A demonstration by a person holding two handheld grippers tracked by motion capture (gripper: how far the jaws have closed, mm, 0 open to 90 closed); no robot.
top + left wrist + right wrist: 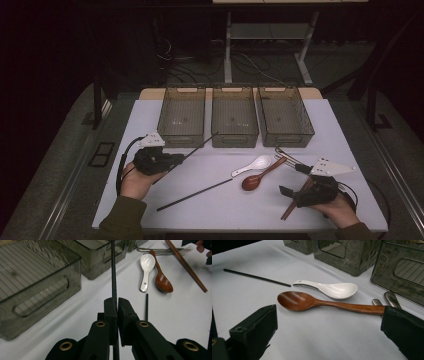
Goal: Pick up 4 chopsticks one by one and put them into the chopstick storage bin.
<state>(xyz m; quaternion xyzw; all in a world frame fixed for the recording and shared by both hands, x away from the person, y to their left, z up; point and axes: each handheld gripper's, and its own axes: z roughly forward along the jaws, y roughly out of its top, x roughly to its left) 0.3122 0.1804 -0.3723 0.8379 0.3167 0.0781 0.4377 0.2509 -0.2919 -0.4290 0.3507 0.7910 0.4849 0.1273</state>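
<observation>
A thin black chopstick, straight and matte, is clamped near its lower end between closed jaws. It slants up off the white tabletop, its far tip pointing toward the grey bins.

3 grey bins far edge | white spoon + wood spoon mid-table

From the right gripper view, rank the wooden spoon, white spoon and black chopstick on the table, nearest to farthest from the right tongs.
1. Wooden spoon, lying between the open tongs.
2. White spoon, just beyond it.
3. Black chopstick, farther off at upper left.
</observation>
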